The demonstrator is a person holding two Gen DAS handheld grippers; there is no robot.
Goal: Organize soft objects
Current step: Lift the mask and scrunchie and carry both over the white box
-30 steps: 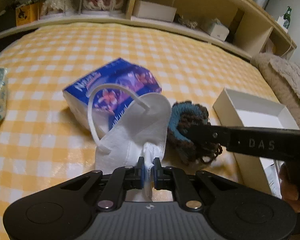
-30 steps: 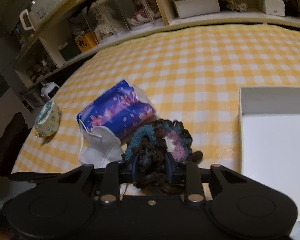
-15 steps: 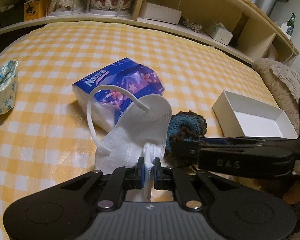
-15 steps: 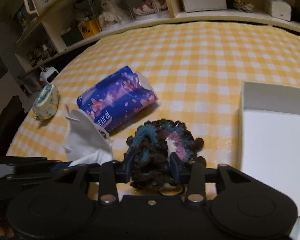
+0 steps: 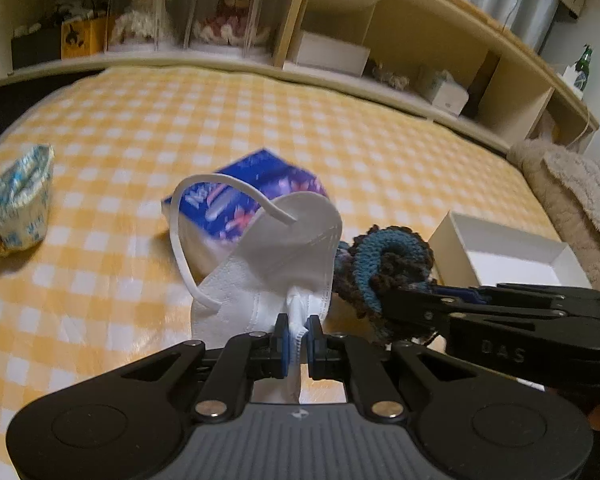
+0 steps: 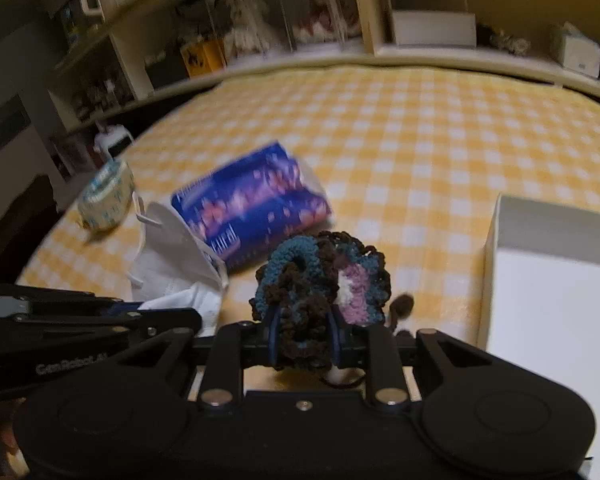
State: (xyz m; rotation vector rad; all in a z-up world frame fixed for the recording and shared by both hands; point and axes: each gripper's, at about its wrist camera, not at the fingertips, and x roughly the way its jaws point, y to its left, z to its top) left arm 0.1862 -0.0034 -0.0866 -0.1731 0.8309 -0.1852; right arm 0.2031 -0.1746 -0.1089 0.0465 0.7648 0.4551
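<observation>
Yellow-and-white checked tablecloth [image 5: 260, 120] covers the whole surface, with a blue flowery tissue pack [image 6: 252, 208] lying on it mid-table, a small blue-patterned pouch [image 5: 20, 208] well off toward the left edge, and an open white box [image 5: 508, 256] sitting on the right side

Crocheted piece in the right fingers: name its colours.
Crocheted piece: teal, dark brown, pink and white; clearest in the right wrist view.

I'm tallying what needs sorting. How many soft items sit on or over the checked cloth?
4: face mask in the left gripper, crochet piece in the right gripper, tissue pack behind them, small patterned pouch far left. None seems hidden.
</observation>
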